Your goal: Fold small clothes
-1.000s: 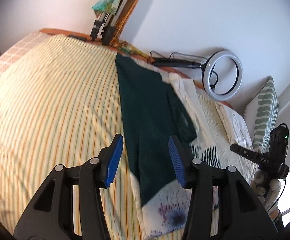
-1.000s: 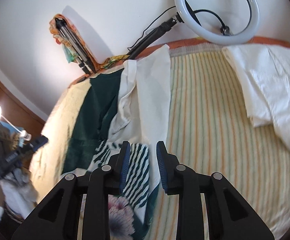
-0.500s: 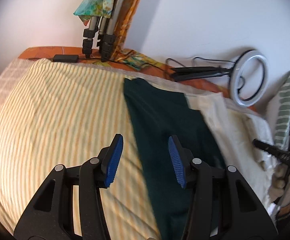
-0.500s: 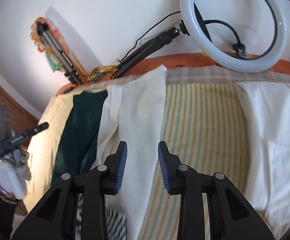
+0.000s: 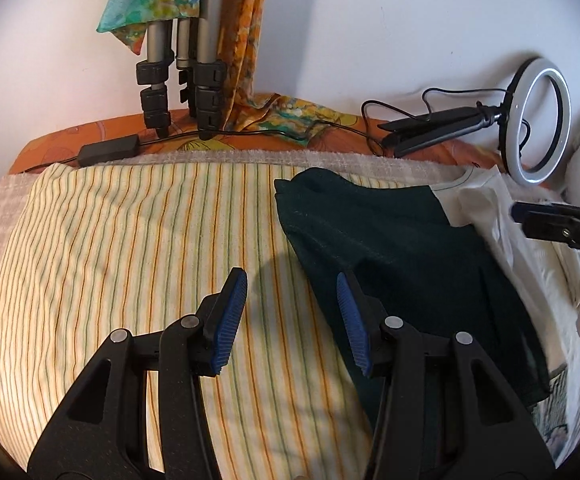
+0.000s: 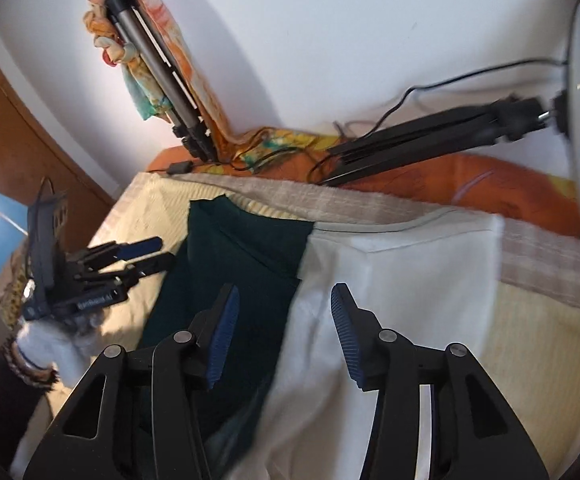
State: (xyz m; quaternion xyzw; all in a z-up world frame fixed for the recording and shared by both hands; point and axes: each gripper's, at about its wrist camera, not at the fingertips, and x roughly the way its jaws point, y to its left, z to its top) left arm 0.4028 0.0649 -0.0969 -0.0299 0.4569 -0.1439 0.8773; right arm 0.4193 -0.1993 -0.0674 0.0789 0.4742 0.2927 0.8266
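Left gripper (image 5: pixel 291 318): jaws parted, nothing between, above the striped sheet (image 5: pixel 130 260). Dark green garment (image 5: pixel 401 256) lies flat at its 2 o'clock, edge under the right-hand pad. Right gripper (image 6: pixel 284 338): jaws opening, empty, over the seam where green meets the cream garment (image 6: pixel 401 280). Ring light (image 5: pixel 537 120) at 2 o'clock; tripod (image 5: pixel 182 72) at 11.

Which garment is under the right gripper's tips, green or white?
The white one: it spans the gap between the opening right gripper tips; the green one lies left.

No legible txt; print on left tongs (image 6: pixel 140 258) too blurred.
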